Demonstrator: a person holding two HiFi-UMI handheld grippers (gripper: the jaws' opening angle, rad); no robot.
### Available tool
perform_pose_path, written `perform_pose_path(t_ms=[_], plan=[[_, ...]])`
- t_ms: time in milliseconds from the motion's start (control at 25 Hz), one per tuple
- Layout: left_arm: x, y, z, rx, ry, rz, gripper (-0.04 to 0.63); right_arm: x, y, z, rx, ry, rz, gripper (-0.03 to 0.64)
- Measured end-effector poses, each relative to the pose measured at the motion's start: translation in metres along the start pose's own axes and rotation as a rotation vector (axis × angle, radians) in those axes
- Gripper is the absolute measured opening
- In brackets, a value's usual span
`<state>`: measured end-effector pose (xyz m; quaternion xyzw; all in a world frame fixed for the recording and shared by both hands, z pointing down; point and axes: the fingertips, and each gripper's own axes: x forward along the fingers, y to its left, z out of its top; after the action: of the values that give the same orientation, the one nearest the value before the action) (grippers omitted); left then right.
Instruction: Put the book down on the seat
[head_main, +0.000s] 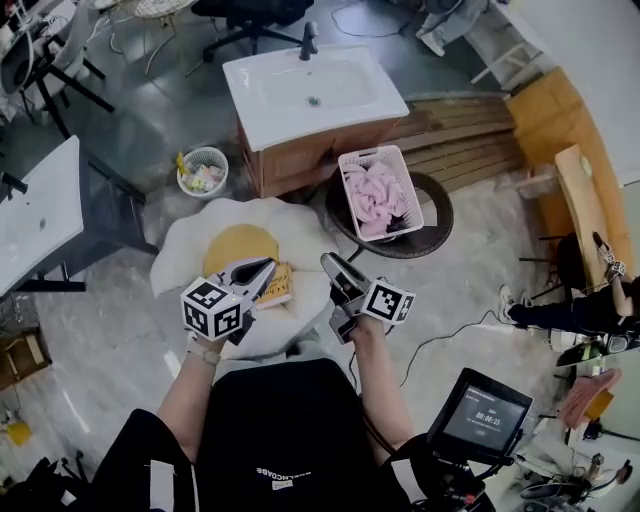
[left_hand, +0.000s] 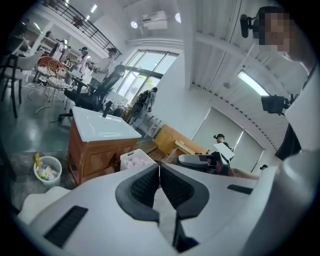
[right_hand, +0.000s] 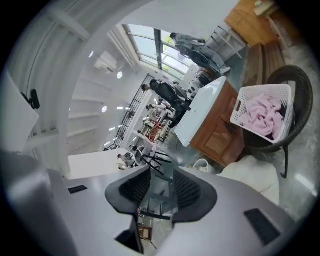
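A yellow-orange book (head_main: 279, 286) lies flat on the white fluffy seat (head_main: 305, 232), just beside the seat's round yellow cushion (head_main: 237, 246). My left gripper (head_main: 262, 267) hovers over the book's left edge with its jaws shut and nothing between them (left_hand: 160, 167); its view points up into the room and shows no book. My right gripper (head_main: 329, 262) is at the seat's right front, clear of the book. Its jaws stand a little apart and empty (right_hand: 161, 176).
A white sink on a wooden cabinet (head_main: 310, 95) stands beyond the seat. A white basket of pink cloth (head_main: 378, 192) rests on a dark round wicker chair (head_main: 436, 218) to the right. A small waste basket (head_main: 203, 170) and a white table (head_main: 35, 215) are at left.
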<state>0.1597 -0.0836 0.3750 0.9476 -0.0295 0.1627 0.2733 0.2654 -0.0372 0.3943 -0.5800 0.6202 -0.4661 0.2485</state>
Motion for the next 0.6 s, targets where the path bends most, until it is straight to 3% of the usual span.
perform_pose_path(t_ms=[600], plan=[[0.009, -0.075, 0.100, 0.173, -0.133, -0.048, 0.014, -0.025, 0.107, 0.078, -0.352, -0.126, 0.098, 0.130]])
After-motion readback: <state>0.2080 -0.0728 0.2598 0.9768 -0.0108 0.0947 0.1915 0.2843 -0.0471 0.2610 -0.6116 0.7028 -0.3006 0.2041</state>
